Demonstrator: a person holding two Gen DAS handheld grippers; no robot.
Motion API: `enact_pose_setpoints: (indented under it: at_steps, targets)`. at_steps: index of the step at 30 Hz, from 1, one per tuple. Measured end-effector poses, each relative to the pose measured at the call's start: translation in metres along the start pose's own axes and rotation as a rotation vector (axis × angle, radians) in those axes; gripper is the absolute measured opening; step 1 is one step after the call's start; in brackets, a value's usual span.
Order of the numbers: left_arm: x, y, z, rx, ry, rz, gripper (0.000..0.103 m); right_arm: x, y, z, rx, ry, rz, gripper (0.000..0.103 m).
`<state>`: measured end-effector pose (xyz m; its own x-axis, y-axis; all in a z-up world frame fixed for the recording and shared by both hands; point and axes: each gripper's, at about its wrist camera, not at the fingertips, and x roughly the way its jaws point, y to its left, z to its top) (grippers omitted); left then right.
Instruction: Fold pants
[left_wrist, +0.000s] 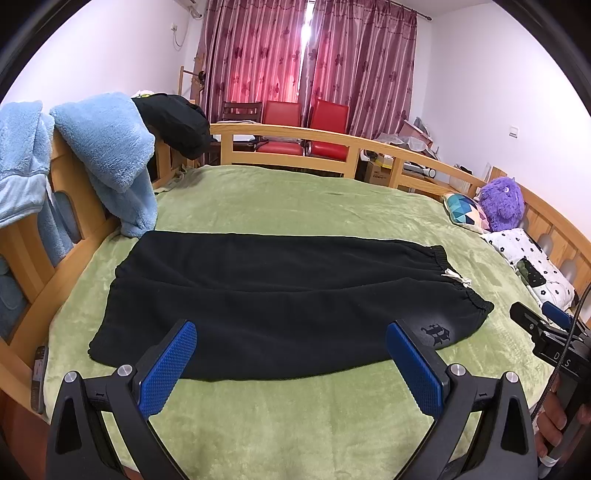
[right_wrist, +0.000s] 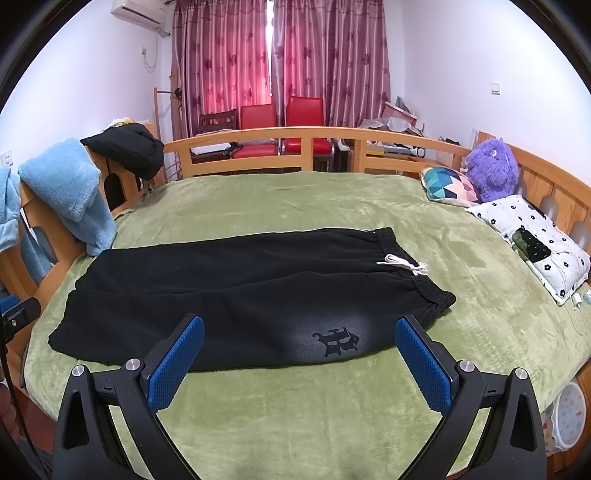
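Black pants (left_wrist: 277, 295) lie flat on the green bedspread (left_wrist: 295, 413), legs side by side, waistband with a white drawstring (left_wrist: 456, 277) at the right and leg ends at the left. They also show in the right wrist view (right_wrist: 240, 295), with a dark logo (right_wrist: 338, 341) near the front edge. My left gripper (left_wrist: 291, 363) is open and empty, hovering over the pants' near edge. My right gripper (right_wrist: 301, 360) is open and empty, over the near edge by the logo. The right gripper also shows at the left wrist view's right edge (left_wrist: 546, 328).
Light blue fleece (left_wrist: 110, 158) and a black garment (left_wrist: 173, 122) hang on the wooden bed rail (left_wrist: 295, 134). A purple plush toy (right_wrist: 491, 170), a patterned cushion (right_wrist: 448, 186) and a white floral pillow (right_wrist: 532, 240) lie at the right. A phone (left_wrist: 38, 373) sits on the left rail.
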<state>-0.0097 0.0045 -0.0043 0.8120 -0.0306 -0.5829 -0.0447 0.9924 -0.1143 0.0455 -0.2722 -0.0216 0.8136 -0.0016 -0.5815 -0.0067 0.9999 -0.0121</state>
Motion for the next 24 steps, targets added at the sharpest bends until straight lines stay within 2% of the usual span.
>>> enact_pose_setpoints:
  at_steps: [24]
  targets:
    - [-0.0013, 0.0063, 0.0048, 0.004, -0.007, 0.01, 0.103, 0.0035, 0.0005, 0.0006, -0.001, 0.016, -0.033, 0.102]
